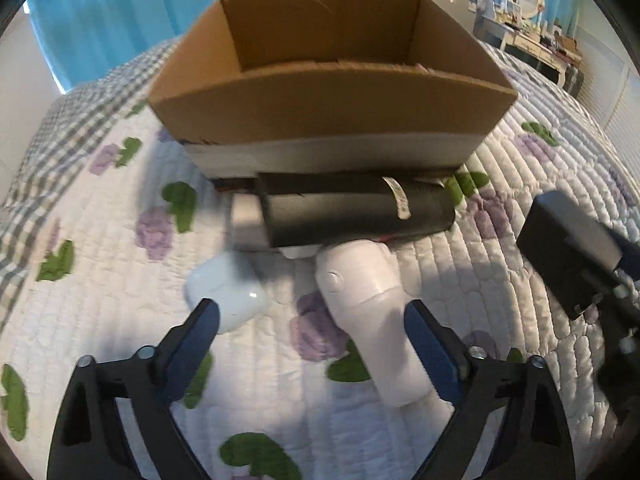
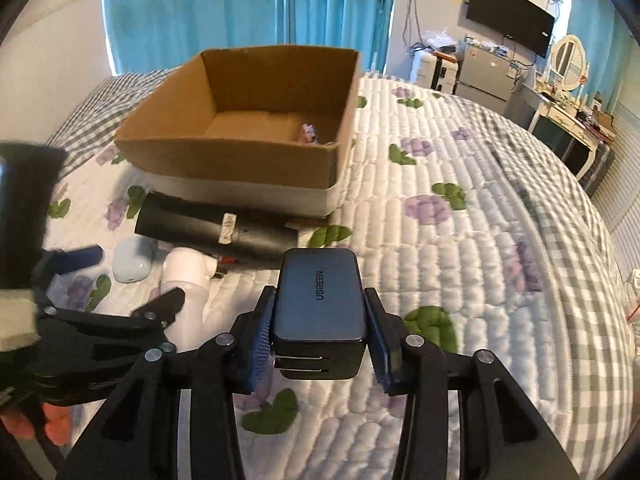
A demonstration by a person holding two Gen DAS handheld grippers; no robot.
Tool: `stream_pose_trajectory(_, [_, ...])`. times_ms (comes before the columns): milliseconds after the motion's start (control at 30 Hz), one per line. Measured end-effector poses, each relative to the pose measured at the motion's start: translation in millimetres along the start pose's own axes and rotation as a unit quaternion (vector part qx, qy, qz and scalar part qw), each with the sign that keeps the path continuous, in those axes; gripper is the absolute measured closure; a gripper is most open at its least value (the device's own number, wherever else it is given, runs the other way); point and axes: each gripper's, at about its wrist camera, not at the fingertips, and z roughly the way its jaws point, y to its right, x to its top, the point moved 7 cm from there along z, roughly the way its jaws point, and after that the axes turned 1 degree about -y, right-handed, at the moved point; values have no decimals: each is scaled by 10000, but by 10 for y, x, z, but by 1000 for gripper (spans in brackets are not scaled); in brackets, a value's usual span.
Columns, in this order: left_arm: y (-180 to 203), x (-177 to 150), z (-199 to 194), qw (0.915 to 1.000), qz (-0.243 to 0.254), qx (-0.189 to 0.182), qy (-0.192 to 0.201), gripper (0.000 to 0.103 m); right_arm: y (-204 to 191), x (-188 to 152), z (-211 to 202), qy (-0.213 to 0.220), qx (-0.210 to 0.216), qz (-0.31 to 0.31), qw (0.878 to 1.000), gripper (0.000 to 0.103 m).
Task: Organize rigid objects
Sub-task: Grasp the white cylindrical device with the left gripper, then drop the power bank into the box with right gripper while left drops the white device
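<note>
An open cardboard box (image 1: 332, 96) stands on the bed; it also shows in the right wrist view (image 2: 224, 156), holding one small object (image 2: 309, 133). A black tube (image 1: 356, 210) lies against its front, with a white elbow pipe (image 1: 372, 312) and a white earbud case (image 1: 226, 292) nearer me. My left gripper (image 1: 314, 322) is open, its fingers on either side of the pipe and case, above the quilt. My right gripper (image 2: 320, 328) is shut on a dark UGREEN charger (image 2: 320, 300), held above the bed; the charger also shows in the left wrist view (image 1: 568, 248).
A quilted floral bedspread (image 2: 460, 240) covers the bed, with a checked border. Blue curtains (image 2: 200, 8) hang behind the box. A desk, mirror and wall television (image 2: 510, 16) stand at the far right. A small white box (image 1: 248, 216) lies beside the tube.
</note>
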Motion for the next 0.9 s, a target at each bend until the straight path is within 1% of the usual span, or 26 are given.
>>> stream_pose_trajectory(67, [62, -7, 62, 9999, 0, -151, -77, 18, 48, 8, -29, 49, -29, 56, 10000, 62])
stream_pose_trajectory(133, [106, -9, 107, 9995, 4, -285, -144, 27, 89, 11, -28, 35, 9, 150, 9999, 62])
stream_pose_trajectory(167, [131, -10, 126, 9991, 16, -386, -177, 34, 96, 8, -18, 11, 22, 178, 9998, 62])
stream_pose_trajectory(200, [154, -11, 141, 9986, 33, -489, -211, 38, 102, 3, -5, -18, 23, 190, 9998, 62])
stream_pose_trajectory(233, [168, -11, 142, 9981, 45, -573, -225, 47, 103, 6, 3, -32, 25, 193, 9998, 62])
stream_pose_trajectory(267, [180, -10, 130, 9976, 55, -659, -227, 52, 99, 4, 6, -42, 26, 189, 9998, 62])
stream_pose_trajectory(433, [146, -7, 23, 9976, 105, -669, -140, 56, 84, 1, 6, -57, 11, 159, 9999, 62])
stream_pose_trajectory(633, [56, 21, -248, 9966, 115, -818, 38, 57, 11, 30, -25, -30, -47, 3, 10000, 62])
stream_pose_trajectory(800, [-103, 100, -515, 9961, 145, -831, 276, 57, -123, 103, -184, 103, -97, -288, 9995, 62])
stream_pose_trajectory(900, [-186, 138, -678, 9954, 153, -855, 405, 57, -160, 132, -322, 190, -108, -291, 9993, 62])
